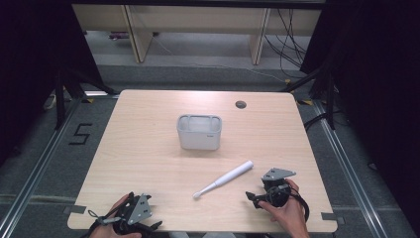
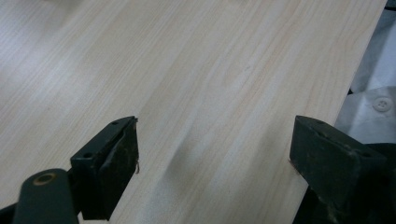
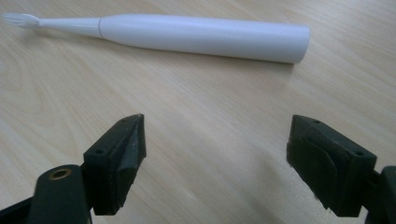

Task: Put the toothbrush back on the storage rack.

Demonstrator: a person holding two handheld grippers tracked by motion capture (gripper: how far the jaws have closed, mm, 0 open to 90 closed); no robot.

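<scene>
The left gripper (image 1: 130,210) is resting at the near left corner of the table (image 1: 148,148), well apart from everything else. Its jaws are standing spread with nothing between them; in the left gripper view only bare wood is lying between the two black pads (image 2: 122,154). By the look of it, this hand is simply waiting out of the way, leaving the middle of the table free for the other one.

The right gripper (image 1: 255,197) is sitting near the front right edge, held in the person's right hand (image 1: 287,210), and is pointing leftward toward the toothbrush (image 1: 224,179). Its jaws are also gaping wide and are holding nothing. In the right gripper view the toothbrush (image 3: 187,35) is lying crosswise just beyond the jaws, apart from them, with its handle spanning the gap ahead. That wide spread probably serves the approach: the pads can pass on either side of the thick handle before closing.

The toothbrush is lying flat on the wood, slanting, with its bristle head toward the near left and its handle end toward the far right, between the right gripper and the bin (image 1: 199,131).

The bin, grey and open-topped, is standing upright farther back at the table's middle. It seems the likely place for the toothbrush to go.
</scene>
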